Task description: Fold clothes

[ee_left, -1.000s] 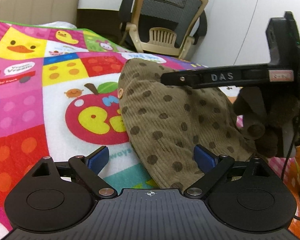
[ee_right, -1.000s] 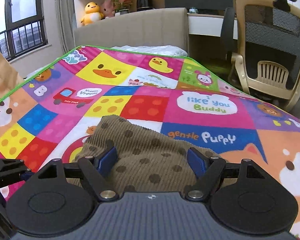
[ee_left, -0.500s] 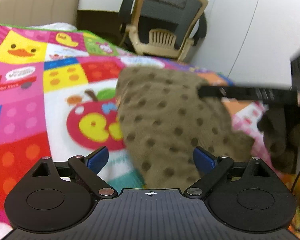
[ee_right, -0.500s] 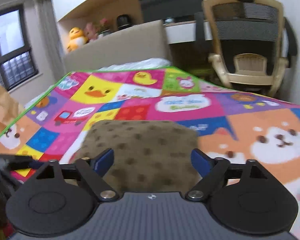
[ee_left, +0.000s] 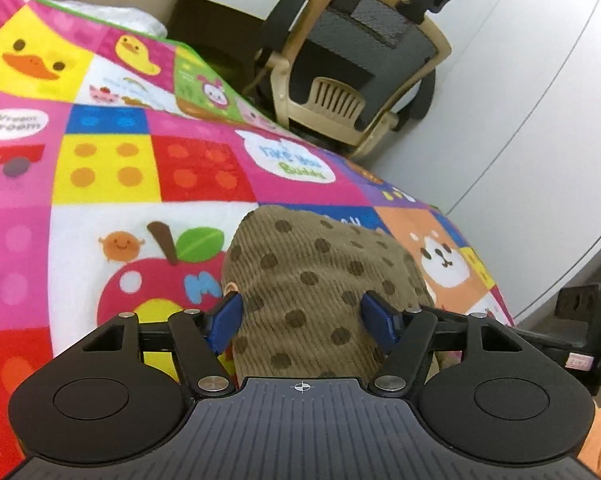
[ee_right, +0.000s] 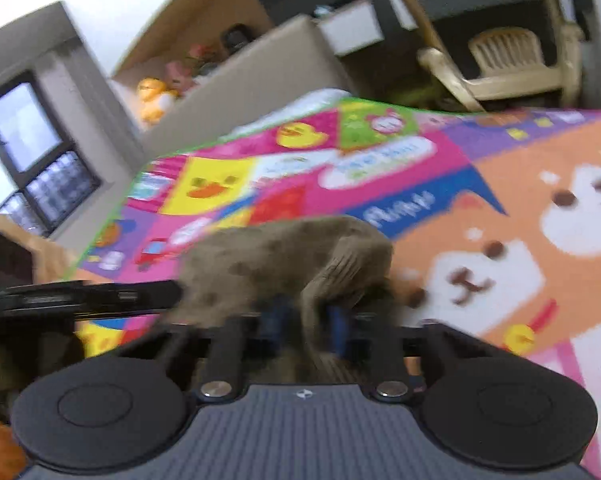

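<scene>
Whereas a second ago both sets of tongs stood wide over the brown dotted corduroy garment (ee_left: 312, 280), the right tongs (ee_right: 306, 326) have now snapped down to a narrow gap & are closing on a pinched ridge of the cloth, which bunches up between the blue pads in the right wrist view (blurred, but the fold of fabric is plain). Left tongs (ee_left: 304, 318) were at full spread; they are now closing too, roughly halfway, w/ the garment lying between the pads (ee_left: 226, 320), but the pads do not visibly press it yet, so no grip on that side as far as I can tell. Judgement: the approach is over and the grasp is in hand; right side secured, left side pending, so the fold itself is not yet started. Both views have also tilted vs. earlier frames, i.e. both hands have rolled. Garment sits in a loose heap on the play mat (ee_left: 108, 168), over the apple panel and next to the dog panel, near edge tucked under both tools. Mat: bright patchwork (ducks, bricks, slogans), green-edged, and it covers what looks like a bed. Room: office chair (ee_left: 352, 64) beyond the mat, plain white wall on the right, window (ee_right: 32, 168) and soft toys (ee_right: 156, 96) on a ledge at the far side.
</scene>
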Tool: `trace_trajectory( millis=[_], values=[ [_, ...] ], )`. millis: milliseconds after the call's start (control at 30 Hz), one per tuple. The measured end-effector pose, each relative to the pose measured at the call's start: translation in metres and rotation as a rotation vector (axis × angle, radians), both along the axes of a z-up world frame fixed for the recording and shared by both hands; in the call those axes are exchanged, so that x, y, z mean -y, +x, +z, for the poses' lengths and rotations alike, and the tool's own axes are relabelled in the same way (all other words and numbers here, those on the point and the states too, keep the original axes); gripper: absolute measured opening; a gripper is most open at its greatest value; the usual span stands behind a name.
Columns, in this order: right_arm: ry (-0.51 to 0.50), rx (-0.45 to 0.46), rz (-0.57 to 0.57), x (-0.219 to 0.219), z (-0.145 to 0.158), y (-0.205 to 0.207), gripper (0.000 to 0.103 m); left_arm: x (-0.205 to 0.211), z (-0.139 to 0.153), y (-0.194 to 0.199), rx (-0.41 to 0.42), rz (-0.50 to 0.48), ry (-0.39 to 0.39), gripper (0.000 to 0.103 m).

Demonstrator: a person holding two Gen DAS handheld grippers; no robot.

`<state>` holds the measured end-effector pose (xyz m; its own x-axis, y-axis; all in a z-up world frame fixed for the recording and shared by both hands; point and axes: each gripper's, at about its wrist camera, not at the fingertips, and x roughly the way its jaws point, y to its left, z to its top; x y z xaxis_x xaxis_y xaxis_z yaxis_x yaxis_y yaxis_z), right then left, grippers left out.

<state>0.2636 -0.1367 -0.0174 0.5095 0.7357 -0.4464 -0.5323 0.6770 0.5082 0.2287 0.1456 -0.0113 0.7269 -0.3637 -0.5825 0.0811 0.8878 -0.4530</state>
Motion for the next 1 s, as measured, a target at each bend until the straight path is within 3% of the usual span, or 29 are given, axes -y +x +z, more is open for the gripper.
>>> trace_trajectory(
  millis=[100, 167, 233, 333, 400, 467, 533, 567, 600, 667, 833, 1000],
  values=[
    [-0.003, 0.006, 0.040, 0.006, 0.016, -0.025, 0.014, -0.004, 0.003, 0.000, 0.017, -0.014, -0.015, 0.066],
    [-0.040, -0.034, 0.045, 0.008, 0.010, -0.035, 0.014, -0.008, 0.005, -0.001, 0.035, -0.003, -0.015, 0.059],
    [-0.116, -0.052, 0.031, 0.008, -0.002, -0.043, 0.014, -0.011, 0.005, 0.001, 0.033, 0.018, -0.003, 0.060],
    [-0.218, 0.026, -0.041, 0.013, -0.009, -0.052, 0.015, -0.014, 0.006, 0.001, 0.032, 0.038, 0.015, 0.063],
    [-0.206, 0.063, -0.071, 0.022, -0.009, -0.055, 0.040, -0.014, 0.008, -0.003, 0.036, 0.033, 0.020, 0.064],
    [-0.198, 0.089, -0.074, 0.027, -0.011, -0.056, 0.050, -0.012, 0.010, -0.010, 0.043, 0.015, 0.025, 0.070],
    [-0.203, 0.088, -0.048, 0.026, -0.017, -0.055, 0.050, -0.009, 0.009, -0.017, 0.044, -0.008, 0.026, 0.075],
    [-0.208, 0.083, -0.028, 0.022, -0.020, -0.056, 0.047, -0.007, 0.008, -0.019, 0.040, -0.022, 0.024, 0.078],
    [-0.208, 0.087, -0.012, 0.016, -0.020, -0.060, 0.027, -0.006, 0.005, -0.021, 0.033, -0.032, 0.021, 0.079],
    [-0.165, 0.090, 0.020, 0.009, -0.012, -0.070, 0.009, -0.002, 0.000, -0.024, 0.018, -0.039, 0.020, 0.080],
    [-0.003, 0.052, 0.061, 0.017, 0.017, -0.091, 0.007, -0.005, 0.007, -0.027, 0.042, -0.020, 0.032, 0.080],
    [-0.118, -0.039, -0.006, 0.028, -0.011, -0.094, 0.007, -0.010, 0.040, -0.030, 0.173, -0.019, 0.002, 0.082]
  ],
)
